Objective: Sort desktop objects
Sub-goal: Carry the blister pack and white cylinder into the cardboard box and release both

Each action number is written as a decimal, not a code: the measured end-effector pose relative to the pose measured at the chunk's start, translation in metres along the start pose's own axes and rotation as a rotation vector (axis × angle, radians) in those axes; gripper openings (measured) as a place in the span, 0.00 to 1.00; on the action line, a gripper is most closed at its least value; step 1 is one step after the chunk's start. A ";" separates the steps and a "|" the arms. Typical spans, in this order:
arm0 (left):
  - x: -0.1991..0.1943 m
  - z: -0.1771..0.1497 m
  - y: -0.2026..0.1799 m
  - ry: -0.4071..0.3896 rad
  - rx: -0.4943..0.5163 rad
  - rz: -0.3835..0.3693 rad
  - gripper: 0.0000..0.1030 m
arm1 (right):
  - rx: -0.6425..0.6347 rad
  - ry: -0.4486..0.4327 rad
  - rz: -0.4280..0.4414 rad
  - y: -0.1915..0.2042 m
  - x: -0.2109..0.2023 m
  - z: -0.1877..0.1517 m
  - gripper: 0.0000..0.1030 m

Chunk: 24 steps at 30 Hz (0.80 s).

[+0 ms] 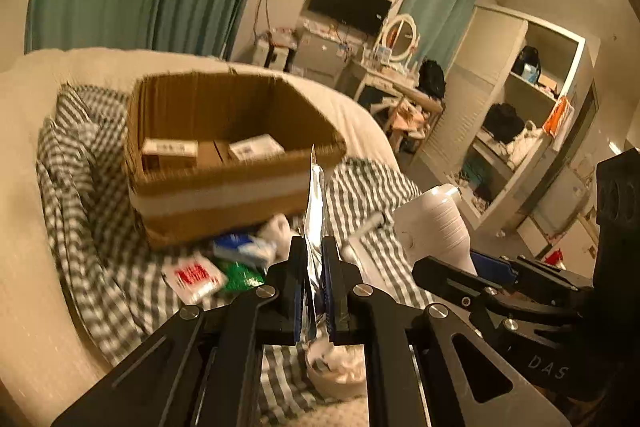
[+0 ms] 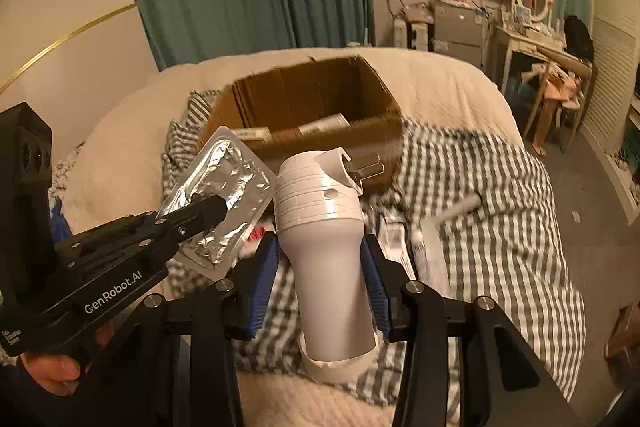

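Foil pack [image 2: 218, 201] pinched edge-on in the left gripper [image 1: 314, 283], jaws pressed flat on its lower part, so from the left wrist it reads as a thin silver blade pointing up at the box [image 1: 224, 155]. From the right wrist the same pack shows its crinkled face, tilted, off the bed, just left of the bottle. Thin flat item, so gripping by the rim makes sense; it likely flexes and could slip if swung fast.

Right gripper [image 2: 320, 267] clamps a white bottle [image 2: 326, 243] (ribbed neck, flip nozzle on top) around its smooth lower body, blue pads [image 2: 264, 279] on both sides, bottle roughly upright and leaning toward the box. Held low, probably so the top clears the box rim on the way in.

Box sits open on the checked blanket [image 2: 480, 227], ahead of both grippers, with a couple of small cartons [image 1: 170, 149] already on its floor. Both items look mid-carry, not yet over the opening.

Left on the blanket near the box front: red-and-white sachet [image 1: 194, 277], green packet [image 1: 242, 275], blue-white pack [image 1: 244, 247], grey tube [image 2: 456, 213]. Blurred, labels unreadable. A hand [image 2: 52, 367] shows under the left gripper handle.

Judgement: sort well under way, several items to go.
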<state>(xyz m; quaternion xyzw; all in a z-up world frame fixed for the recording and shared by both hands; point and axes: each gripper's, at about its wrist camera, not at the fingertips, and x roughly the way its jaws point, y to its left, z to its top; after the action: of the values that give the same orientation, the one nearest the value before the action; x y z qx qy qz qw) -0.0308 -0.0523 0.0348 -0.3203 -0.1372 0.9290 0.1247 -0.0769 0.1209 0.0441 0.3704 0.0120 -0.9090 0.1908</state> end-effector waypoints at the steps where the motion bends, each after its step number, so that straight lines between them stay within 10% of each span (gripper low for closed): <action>1: -0.001 0.006 0.001 -0.012 -0.006 0.000 0.08 | -0.006 -0.005 0.003 0.002 0.002 0.005 0.40; 18: 0.044 0.131 0.077 -0.181 -0.202 0.121 0.08 | -0.082 -0.068 0.055 0.005 0.067 0.093 0.40; 24: 0.080 0.147 0.104 -0.252 -0.229 0.016 0.08 | -0.008 -0.073 0.122 -0.008 0.106 0.121 0.40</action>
<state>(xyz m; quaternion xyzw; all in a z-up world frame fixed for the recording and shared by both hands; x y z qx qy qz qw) -0.1993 -0.1490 0.0663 -0.2146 -0.2541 0.9410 0.0620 -0.2295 0.0728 0.0591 0.3363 -0.0141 -0.9085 0.2478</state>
